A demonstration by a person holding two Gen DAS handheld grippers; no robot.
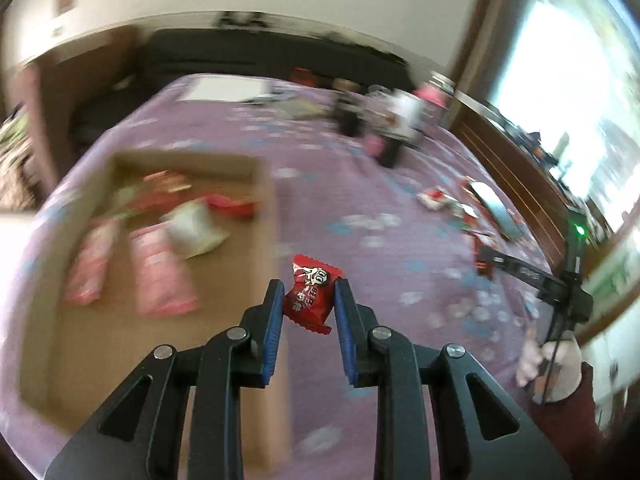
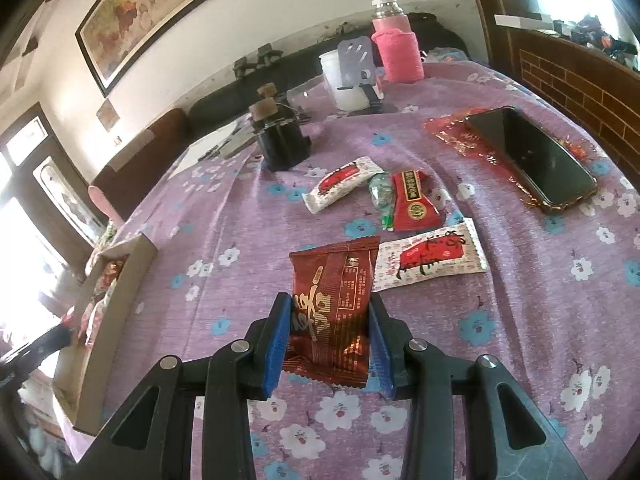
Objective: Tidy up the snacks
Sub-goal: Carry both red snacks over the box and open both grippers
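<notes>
Between the left tool's (image 1: 308, 300) clamped pads sat a small red candy (image 1: 310, 294), the cardboard box (image 1: 264, 208) just left; its shallow pinch risked a drop short, while the right tool (image 2: 330, 332) gripped a brown packet (image 2: 334, 312).

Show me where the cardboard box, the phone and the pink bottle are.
cardboard box (image 1: 266, 216), left wrist view, right wall.
phone (image 2: 532, 156), right wrist view, screen centre.
pink bottle (image 2: 396, 54), right wrist view, pink sleeve.
</notes>
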